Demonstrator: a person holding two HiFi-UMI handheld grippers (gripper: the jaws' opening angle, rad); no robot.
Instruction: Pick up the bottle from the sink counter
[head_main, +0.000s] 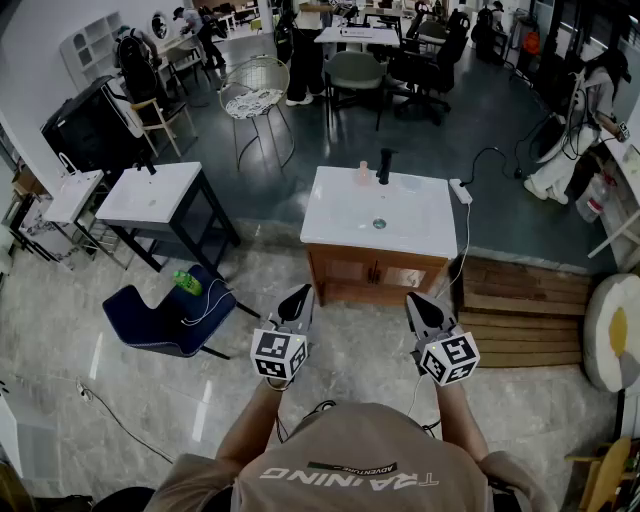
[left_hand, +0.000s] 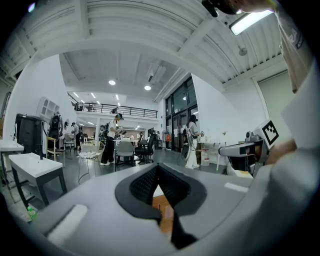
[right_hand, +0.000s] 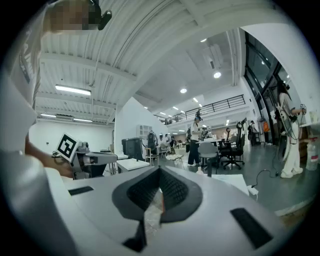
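The bottle (head_main: 363, 174) is small, pale and pinkish. It stands at the back edge of the white sink counter (head_main: 340, 225), just left of the black faucet (head_main: 385, 165). The counter sits on a wooden cabinet (head_main: 375, 275), straight ahead of me. My left gripper (head_main: 298, 293) and right gripper (head_main: 414, 299) are held side by side in front of the cabinet, well short of the bottle. Both point level toward the counter. Each has its jaws together with nothing between them. In the right gripper view the counter top (right_hand: 230, 182) shows beyond the shut jaws (right_hand: 160, 170).
A blue chair (head_main: 160, 320) with a green object and a cable stands to my left. Beyond the chair is a white table (head_main: 150, 192). A power strip (head_main: 461, 191) hangs at the counter's right edge. Wooden boards (head_main: 520, 310) lie to the right. People and office chairs fill the far room.
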